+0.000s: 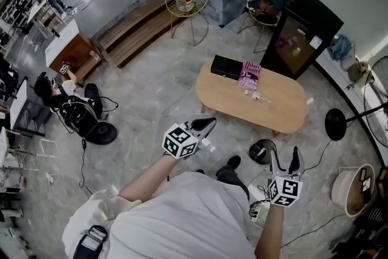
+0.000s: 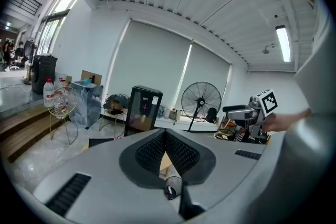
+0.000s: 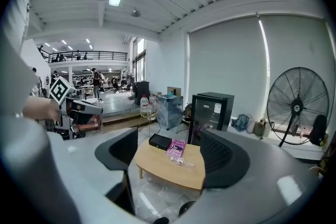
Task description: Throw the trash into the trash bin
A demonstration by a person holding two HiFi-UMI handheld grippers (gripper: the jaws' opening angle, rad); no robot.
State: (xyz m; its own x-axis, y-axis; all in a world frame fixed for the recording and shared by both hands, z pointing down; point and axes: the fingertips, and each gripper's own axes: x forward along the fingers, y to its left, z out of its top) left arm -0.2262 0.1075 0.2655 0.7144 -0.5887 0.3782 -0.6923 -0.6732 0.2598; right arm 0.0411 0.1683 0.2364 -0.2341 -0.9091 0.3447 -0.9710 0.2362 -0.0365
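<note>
Right claw [image 3: 171,152] gapes wide, empty, facing the counter [image 3: 157,169], likely lining up on the clear trash [image 3: 182,162] just beside the pink book [image 3: 176,148]; left claw [image 2: 164,134] is closed, idle.

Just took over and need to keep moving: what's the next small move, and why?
Probably move the right gripper forward and down toward the small clear wrapper on the wooden table: its jaws stand open with nothing held, and the wrapper lies ahead, framed between them.
</note>
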